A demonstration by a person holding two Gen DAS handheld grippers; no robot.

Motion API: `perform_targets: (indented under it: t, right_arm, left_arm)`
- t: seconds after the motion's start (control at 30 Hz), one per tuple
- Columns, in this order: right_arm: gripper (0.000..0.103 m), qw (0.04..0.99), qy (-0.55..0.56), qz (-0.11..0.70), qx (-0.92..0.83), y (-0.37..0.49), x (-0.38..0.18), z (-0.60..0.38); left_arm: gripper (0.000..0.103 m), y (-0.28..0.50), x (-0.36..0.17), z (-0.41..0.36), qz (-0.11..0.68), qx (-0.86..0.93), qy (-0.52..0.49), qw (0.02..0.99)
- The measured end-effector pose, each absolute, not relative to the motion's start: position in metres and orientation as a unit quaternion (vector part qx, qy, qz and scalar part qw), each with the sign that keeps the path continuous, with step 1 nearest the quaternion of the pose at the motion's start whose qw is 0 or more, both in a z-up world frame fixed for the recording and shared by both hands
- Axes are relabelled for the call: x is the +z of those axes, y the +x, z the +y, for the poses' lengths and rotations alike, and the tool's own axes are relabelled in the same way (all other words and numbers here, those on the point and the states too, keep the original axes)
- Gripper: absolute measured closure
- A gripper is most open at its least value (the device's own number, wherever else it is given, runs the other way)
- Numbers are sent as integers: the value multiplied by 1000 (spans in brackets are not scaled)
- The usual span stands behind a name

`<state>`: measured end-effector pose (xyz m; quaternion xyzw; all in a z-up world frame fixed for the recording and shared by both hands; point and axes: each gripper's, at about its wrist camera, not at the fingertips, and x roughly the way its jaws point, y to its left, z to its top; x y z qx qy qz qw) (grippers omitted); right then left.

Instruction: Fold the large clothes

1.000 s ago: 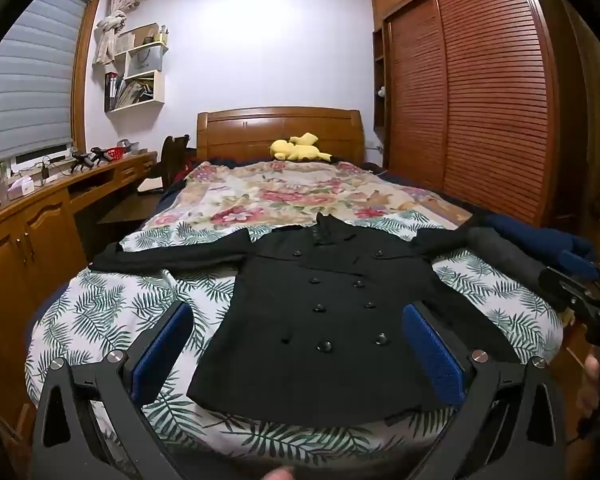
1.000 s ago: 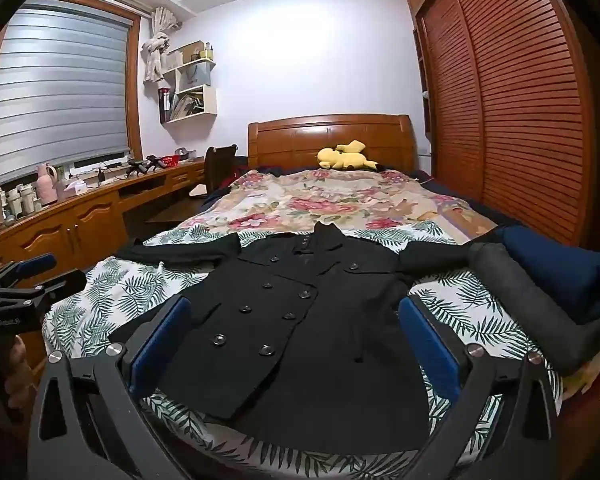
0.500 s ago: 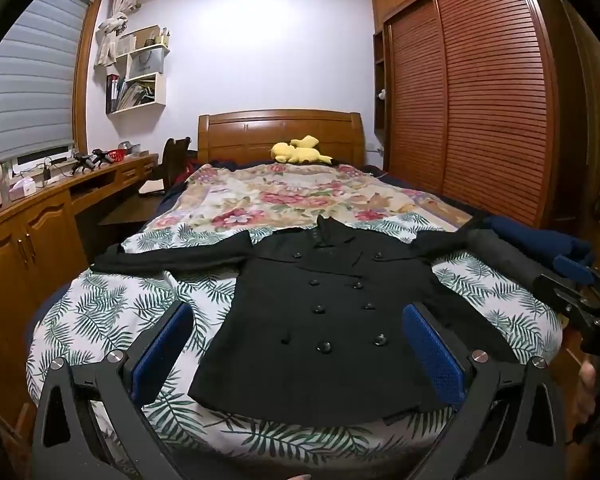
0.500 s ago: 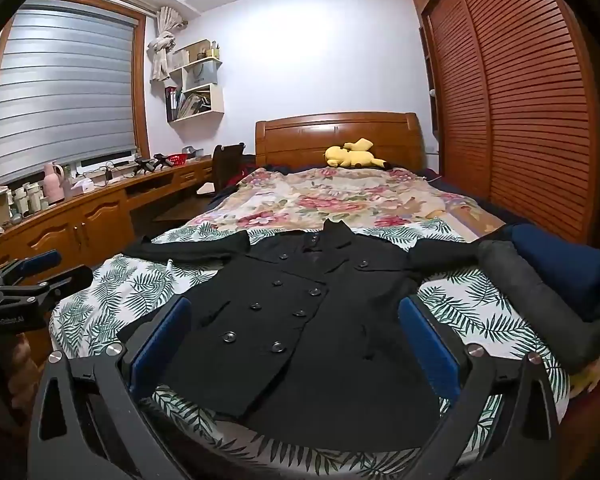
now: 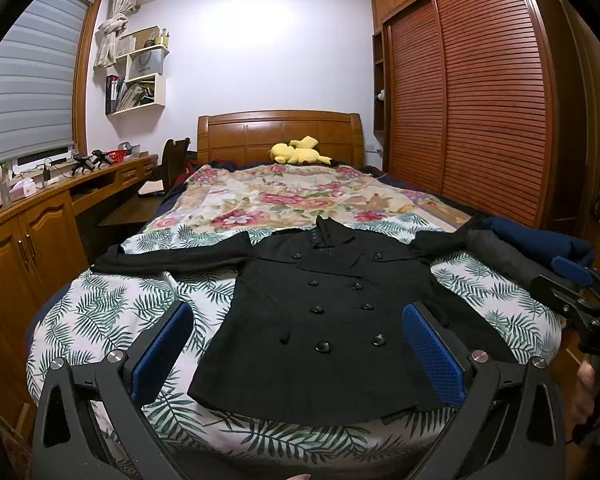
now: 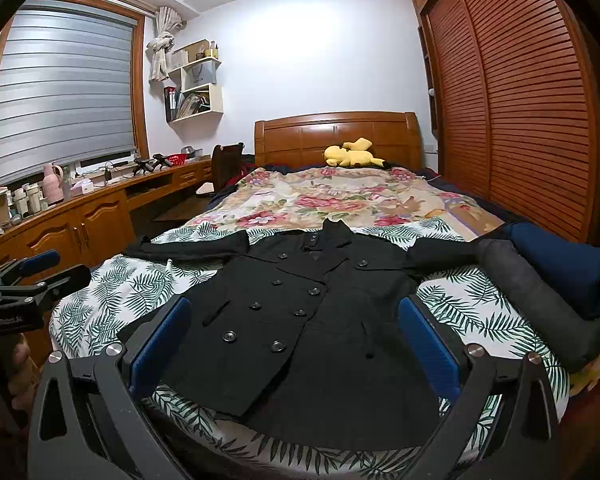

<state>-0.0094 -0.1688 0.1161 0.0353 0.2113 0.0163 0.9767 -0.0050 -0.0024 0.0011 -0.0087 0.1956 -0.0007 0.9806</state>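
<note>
Lying flat, unfolded: black double-breasted coat [image 5: 332, 320], sleeves spread.

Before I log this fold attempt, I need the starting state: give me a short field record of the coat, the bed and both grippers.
garment: black double-breasted coat, front up, buttoned
layout: flat on bed, sleeves spread to both sides, collar toward headboard
fold progress: none yet
left gripper: open, empty, above the hem end
right gripper: open, empty, above the hem end
beside coat: rolled grey and navy fabric on its right
at headboard: yellow plush toy
</note>
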Motion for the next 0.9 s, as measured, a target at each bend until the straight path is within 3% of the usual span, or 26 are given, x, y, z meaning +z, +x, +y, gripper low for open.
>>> perform_targets:
  t: [0.9]
  right_arm:
    - [0, 977, 35, 211, 16, -10, 116, -168]
  left_arm:
    - [0, -7, 2, -3, 189, -2, -6, 982]
